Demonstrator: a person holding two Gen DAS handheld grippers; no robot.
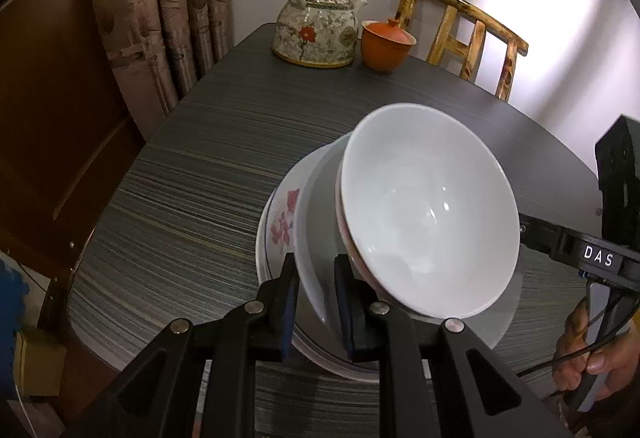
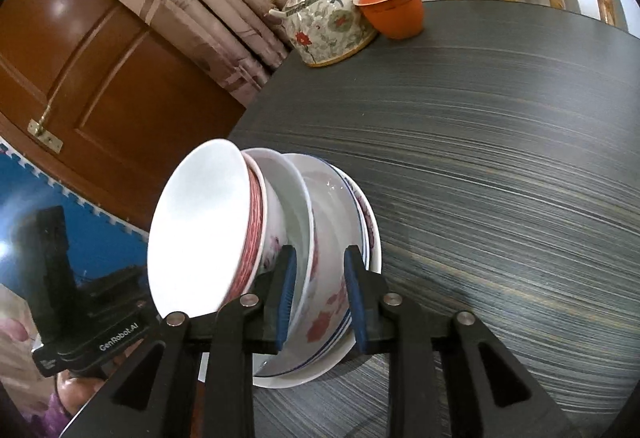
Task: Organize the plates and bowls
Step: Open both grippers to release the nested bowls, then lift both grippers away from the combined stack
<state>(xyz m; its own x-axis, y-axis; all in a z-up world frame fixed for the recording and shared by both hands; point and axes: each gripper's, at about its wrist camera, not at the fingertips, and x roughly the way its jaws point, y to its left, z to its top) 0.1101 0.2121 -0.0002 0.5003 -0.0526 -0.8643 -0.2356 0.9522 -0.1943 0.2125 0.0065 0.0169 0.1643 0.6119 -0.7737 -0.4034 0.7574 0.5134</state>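
Nearest in the left view, the left tool (image 1: 316,298) stands with its jaws narrowly apart around the rim of a white bowl (image 1: 310,222), one pad on each side; whether the pads press on it I cannot tell. In the right view the right tool (image 2: 320,294) straddles the flowered bowl (image 2: 332,278) on the opposite side of the stack the same way, with a slight gap at the rim. The stack of bowls and plates (image 1: 428,206) lies straight ahead of both tools, resting on the table (image 1: 208,166) near its near edge, with the top bowl tilted. Both tools seem equally close. Farther off the table is open, until the teapot (image 1: 316,26) and orange lidded cup (image 1: 386,44) at the far edge, with a wooden chair (image 1: 460,34) behind.
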